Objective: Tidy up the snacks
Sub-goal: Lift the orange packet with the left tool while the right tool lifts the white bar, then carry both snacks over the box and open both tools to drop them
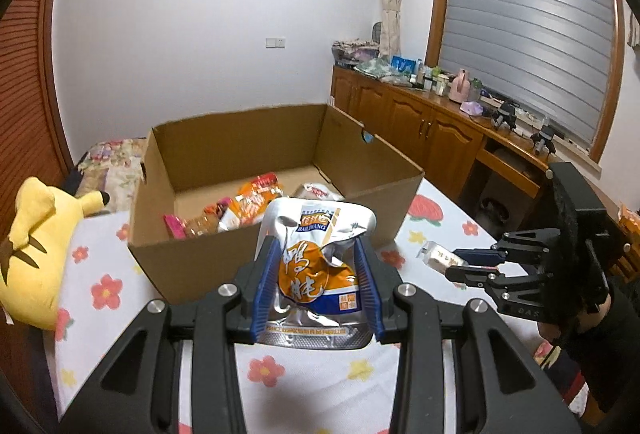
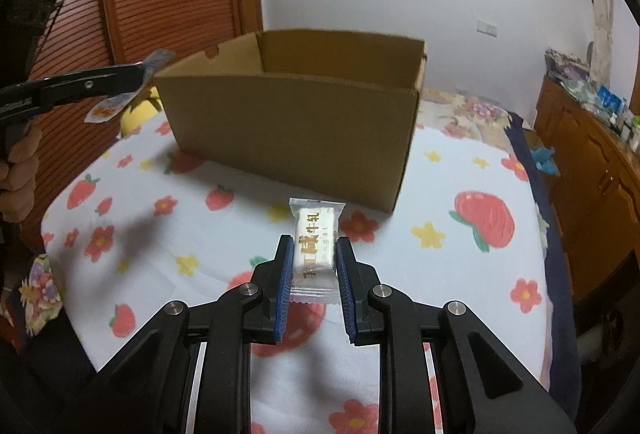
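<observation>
Left gripper (image 1: 316,274) is clamping a silver-and-orange foil snack pouch (image 1: 316,266), blue pads pressing on both its sides, pouch crumpling a bit at the top and sitting upright between the fingers, held clear above the bed just in front of the cardboard box (image 1: 200,258). Right gripper (image 2: 312,270) is squeezing a small white nougat bar (image 2: 314,242) in a clear wrapper, jaws nearly closed on it, wrapper ends sticking out front and back; bar is hanging over the strawberry-print bedsheet (image 2: 460,274), near the box's front corner. Box is lying open-topped on the bed, several orange and pink snack packets (image 1: 240,209) already sitting on its floor toward the near wall. Yellow plush toy (image 1: 36,246) is lying left of the box. In the right wrist view the left gripper is showing at the left edge with the pouch edge-on, a hand (image 2: 18,169) gripping its handle.
</observation>
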